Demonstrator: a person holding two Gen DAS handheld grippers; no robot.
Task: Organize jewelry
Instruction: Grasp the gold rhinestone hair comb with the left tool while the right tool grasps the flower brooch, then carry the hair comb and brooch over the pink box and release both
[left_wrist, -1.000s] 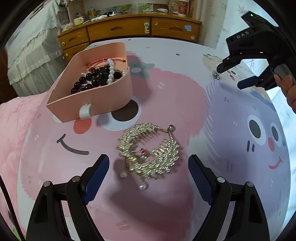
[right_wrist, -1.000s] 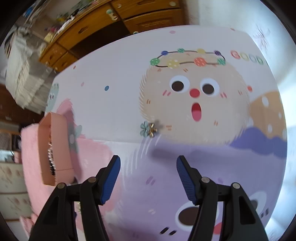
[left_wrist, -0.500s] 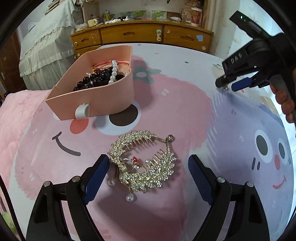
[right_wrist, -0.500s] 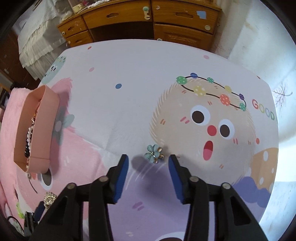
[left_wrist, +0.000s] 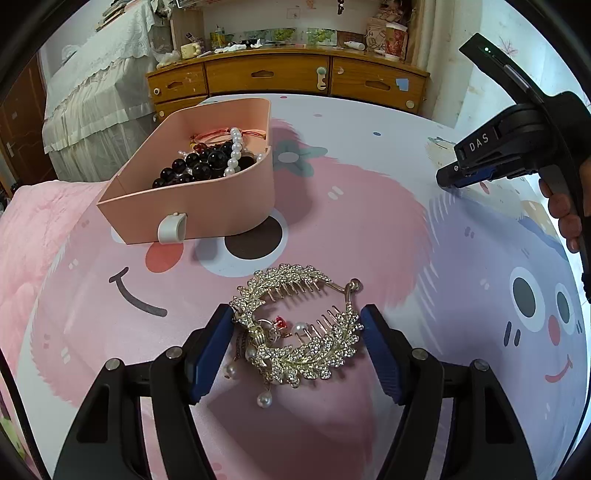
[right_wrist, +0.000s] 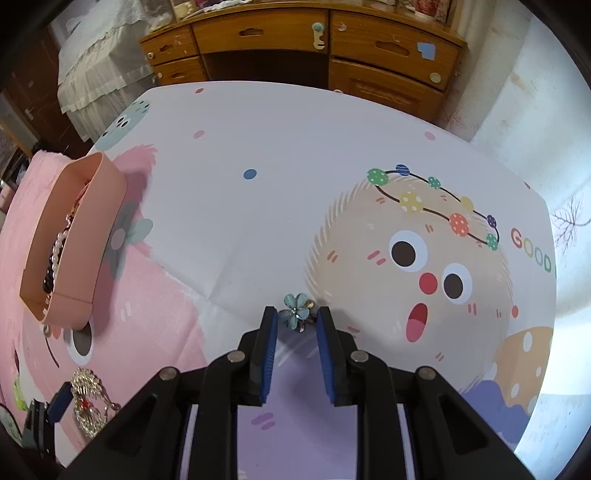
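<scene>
A gold rhinestone hair comb (left_wrist: 299, 325) with pearl drops lies on the cartoon tablecloth. My left gripper (left_wrist: 297, 332) is open, its blue pads on either side of the comb and close to it. A pink jewelry box (left_wrist: 192, 184) with black beads and pearls stands beyond it, also at the left of the right wrist view (right_wrist: 74, 240). A small blue flower ring (right_wrist: 295, 312) lies on the cloth. My right gripper (right_wrist: 295, 321) is open with narrow jaws on either side of the ring. It also shows in the left wrist view (left_wrist: 465, 177).
A wooden dresser (left_wrist: 288, 77) with drawers stands behind the table. A bed with white cover (left_wrist: 96, 96) is at the back left. A pink fluffy cloth (left_wrist: 33, 229) lies at the table's left edge.
My left gripper has moved forward and narrowed around the comb. My right gripper has lowered to the flower ring and its jaws have narrowed around it.
</scene>
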